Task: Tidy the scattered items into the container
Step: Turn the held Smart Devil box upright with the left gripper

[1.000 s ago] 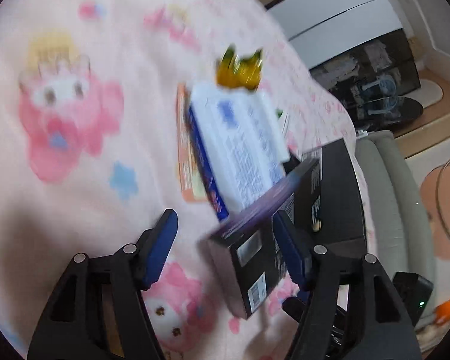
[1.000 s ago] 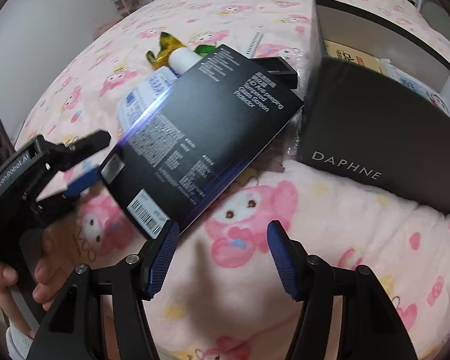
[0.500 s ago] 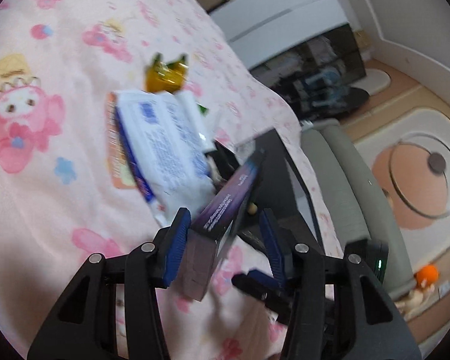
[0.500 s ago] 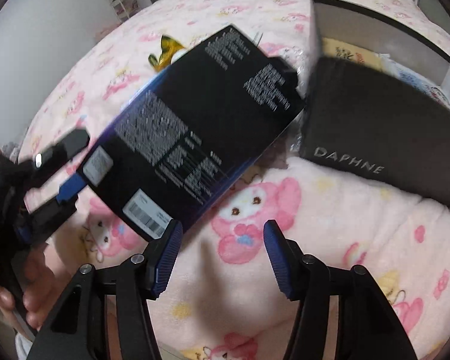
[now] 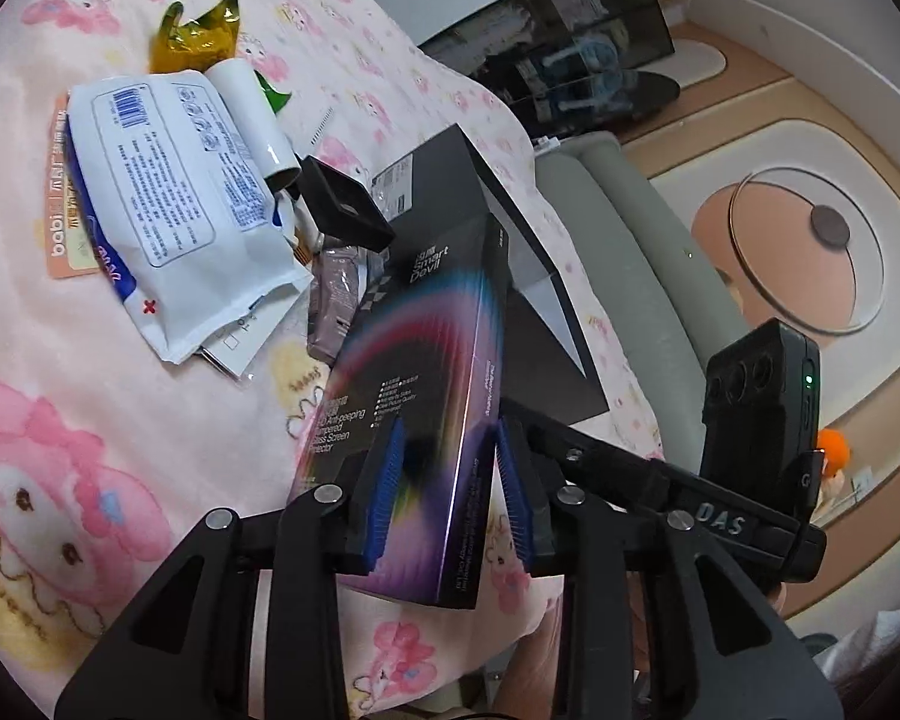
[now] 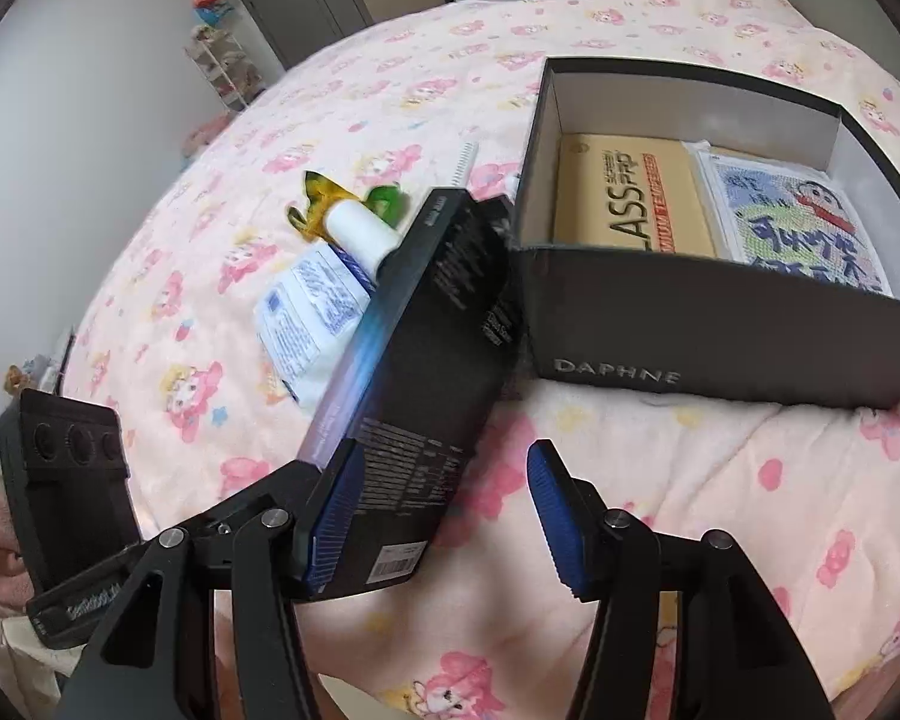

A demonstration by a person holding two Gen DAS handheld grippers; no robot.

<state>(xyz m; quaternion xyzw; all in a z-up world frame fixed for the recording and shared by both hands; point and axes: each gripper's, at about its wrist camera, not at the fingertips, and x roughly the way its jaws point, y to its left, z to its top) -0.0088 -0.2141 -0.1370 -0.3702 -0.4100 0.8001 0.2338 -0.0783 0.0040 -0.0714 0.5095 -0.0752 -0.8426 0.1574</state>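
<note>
While carrying toward storage: left gripper clamped on dark flat box, centre frame above pink blanket; right gripper wide, empty. Next, probably: lift over open black container, upper right.

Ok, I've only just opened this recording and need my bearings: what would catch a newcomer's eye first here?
First, the dark screen protector box, clamped upright between the left gripper's blue pads above the pink cartoon blanket. Next, the open black DAPHNE box on the bed to the right, already holding a tan carton and a cartoon pouch. The right gripper waits open beside it.
</note>
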